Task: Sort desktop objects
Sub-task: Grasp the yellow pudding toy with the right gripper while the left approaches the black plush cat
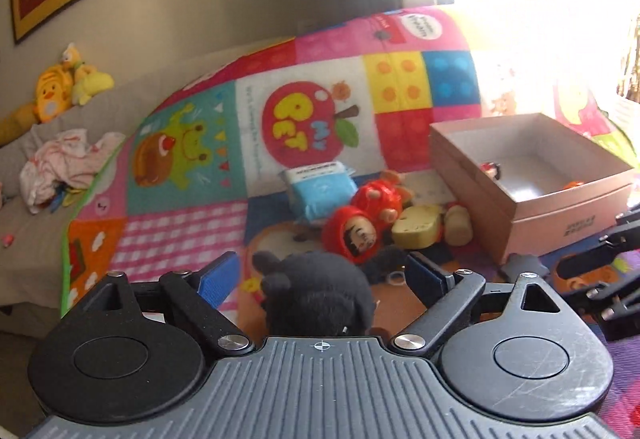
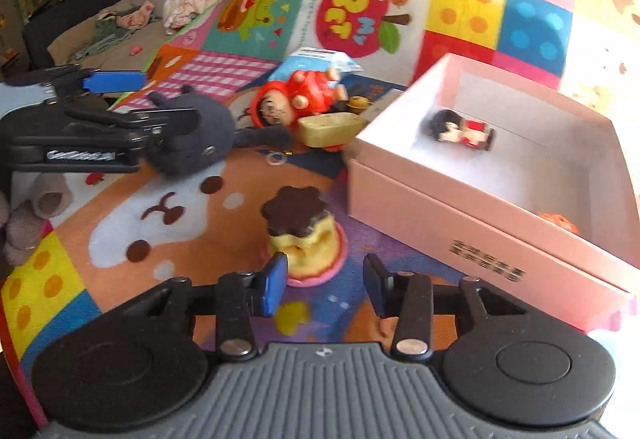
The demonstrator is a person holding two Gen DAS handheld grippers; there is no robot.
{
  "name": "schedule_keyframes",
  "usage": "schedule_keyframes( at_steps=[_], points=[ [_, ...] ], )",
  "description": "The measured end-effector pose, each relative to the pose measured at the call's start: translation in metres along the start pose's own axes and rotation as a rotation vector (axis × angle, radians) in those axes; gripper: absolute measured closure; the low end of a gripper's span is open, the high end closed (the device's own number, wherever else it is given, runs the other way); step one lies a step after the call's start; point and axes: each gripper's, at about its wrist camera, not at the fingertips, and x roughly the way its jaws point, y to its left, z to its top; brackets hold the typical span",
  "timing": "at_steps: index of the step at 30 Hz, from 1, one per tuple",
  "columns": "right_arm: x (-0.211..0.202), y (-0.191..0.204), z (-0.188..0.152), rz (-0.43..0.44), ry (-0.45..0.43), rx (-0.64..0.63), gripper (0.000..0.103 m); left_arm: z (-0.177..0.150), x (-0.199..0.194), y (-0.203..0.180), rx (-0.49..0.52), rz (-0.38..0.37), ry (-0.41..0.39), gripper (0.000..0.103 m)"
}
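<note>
A black plush toy (image 1: 316,291) lies on the colourful mat between the wide-open fingers of my left gripper (image 1: 324,275); the pads are apart from it. It also shows in the right wrist view (image 2: 192,139), beside the left gripper (image 2: 140,99). My right gripper (image 2: 326,279) is open and empty, just short of a toy cake (image 2: 302,235) with a chocolate top. A pink box (image 2: 472,207) at the right holds a small doll (image 2: 460,129) and an orange piece (image 2: 560,223). A red doll (image 1: 360,223), a yellow block (image 1: 416,227) and a blue packet (image 1: 320,191) lie beside the box.
The mat (image 1: 180,239) covers a grey sofa seat (image 1: 32,247). Crumpled pink cloth (image 1: 64,171) and yellow plush toys (image 1: 68,87) lie at the far left. Grey plush feet (image 2: 32,215) sit at the left edge of the right wrist view. The right gripper's frame (image 1: 600,263) shows at the right.
</note>
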Motion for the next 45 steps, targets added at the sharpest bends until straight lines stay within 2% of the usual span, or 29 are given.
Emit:
schedule_keyframes(
  at_steps=[3,4,5,6,7,9,12,14,15,17,19,22,23,25,29,31,33,34,37,39,41,42,45],
  points=[
    [-0.023,-0.039,-0.010,-0.050,-0.031,0.107,0.060,0.000,-0.005,-0.013,0.012,-0.064,-0.006,0.008],
    [-0.036,-0.053,-0.013,-0.071,-0.068,0.142,0.055,0.000,-0.005,-0.016,0.010,-0.081,-0.006,0.008],
    [-0.051,-0.066,-0.015,-0.107,-0.114,0.176,0.044,0.001,-0.005,-0.019,0.005,-0.097,-0.006,0.008],
    [-0.067,-0.079,-0.016,-0.154,-0.168,0.213,0.038,0.002,-0.003,-0.022,0.001,-0.112,-0.007,0.008],
    [-0.086,-0.096,-0.017,-0.222,-0.247,0.266,0.029,0.002,-0.001,-0.027,0.001,-0.129,-0.005,0.008],
    [-0.120,-0.123,-0.021,-0.345,-0.389,0.356,0.024,0.002,0.003,-0.037,0.015,-0.162,0.001,0.008],
    [-0.149,-0.149,-0.031,-0.507,-0.539,0.449,0.015,-0.003,0.009,-0.058,0.044,-0.230,0.026,0.009],
    [-0.149,-0.154,-0.039,-0.590,-0.571,0.439,0.013,-0.011,0.015,-0.073,0.067,-0.254,0.056,0.013],
    [-0.144,-0.154,-0.042,-0.604,-0.553,0.421,0.013,-0.015,0.018,-0.079,0.082,-0.257,0.069,0.014],
    [-0.127,-0.153,-0.048,-0.571,-0.487,0.392,0.013,-0.017,0.024,-0.084,0.088,-0.263,0.078,0.020],
    [-0.106,-0.147,-0.053,-0.506,-0.415,0.372,0.014,-0.011,0.027,-0.081,0.062,-0.266,0.056,0.021],
    [-0.084,-0.134,-0.053,-0.339,-0.315,0.365,0.014,0.000,0.035,-0.074,0.063,-0.274,0.035,0.023],
    [-0.076,-0.123,-0.051,-0.261,-0.278,0.346,0.014,0.000,0.037,-0.073,0.068,-0.279,0.039,0.022],
    [-0.067,-0.100,-0.045,-0.159,-0.231,0.282,0.014,0.000,0.038,-0.067,0.066,-0.271,0.044,0.021],
    [-0.056,-0.053,-0.030,-0.027,-0.187,0.123,0.015,-0.007,0.032,-0.054,0.058,-0.217,0.045,0.014],
    [-0.051,-0.039,-0.021,-0.019,-0.190,0.085,0.016,-0.009,0.029,-0.045,0.034,-0.217,0.064,0.014],
    [-0.047,-0.038,-0.011,-0.053,-0.217,0.103,0.016,-0.011,0.022,-0.039,-0.032,-0.287,0.098,0.010],
    [-0.048,-0.045,-0.006,-0.056,-0.235,0.145,0.016,-0.013,0.017,-0.038,-0.089,-0.323,0.114,0.004],
    [-0.058,-0.068,0.001,0.016,-0.293,0.307,0.016,-0.026,0.010,-0.047,-0.273,-0.483,0.182,0.001],
    [-0.067,-0.075,0.000,0.056,-0.334,0.370,0.016,-0.032,0.012,-0.063,-0.309,-0.523,0.218,0.001],
    [-0.073,-0.074,-0.002,0.013,-0.344,0.372,0.014,-0.031,0.013,-0.083,-0.252,-0.482,0.214,0.001],
    [-0.074,-0.072,-0.003,-0.021,-0.334,0.354,0.014,-0.029,0.011,-0.091,-0.207,-0.433,0.190,0.001],
    [-0.069,-0.061,-0.012,-0.100,-0.278,0.261,0.014,-0.023,0.006,-0.094,-0.092,-0.291,0.072,0.001]
  ],
)
